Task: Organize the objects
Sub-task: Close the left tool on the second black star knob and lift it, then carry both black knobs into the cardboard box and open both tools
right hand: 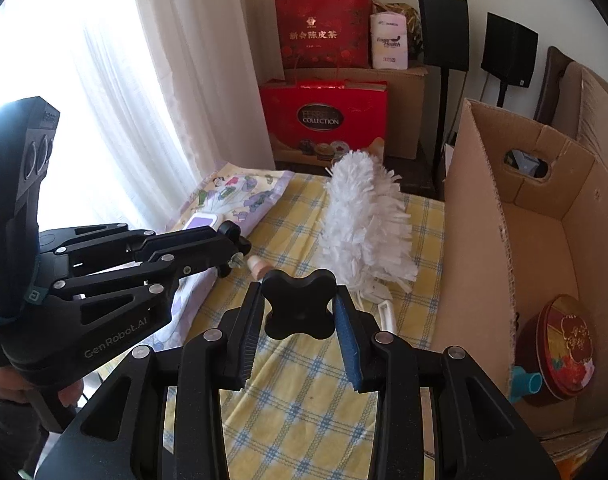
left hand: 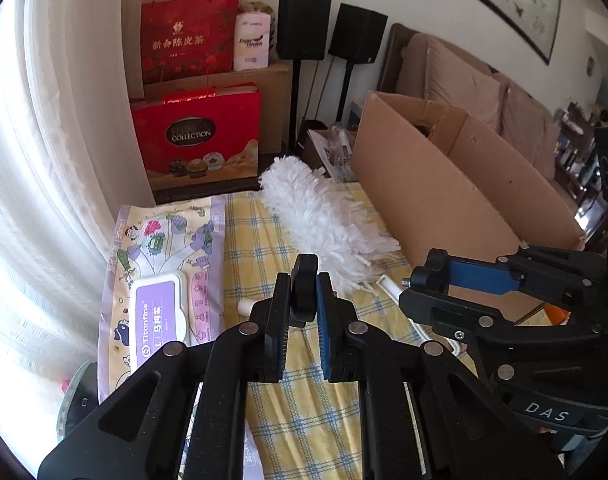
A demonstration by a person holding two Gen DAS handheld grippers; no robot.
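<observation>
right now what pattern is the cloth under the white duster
Yellow with a blue-and-white check; the cloth shows best in the right wrist view.

The left wrist view rides on the left tool (left hand: 304,300), looking steeply down and forward over the checked counter (left hand: 296,420) from close above. The right wrist view sits on the right tool (right hand: 298,312), angled the same way, further right. Both share the white duster (left hand: 323,224), the red gift bags (right hand: 323,116) far off, and the cardboard box (right hand: 475,240) at right.

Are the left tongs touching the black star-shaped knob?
Touching. The left wrist view shows the left tongs shut on the black knob, both pads against its sides.
</observation>
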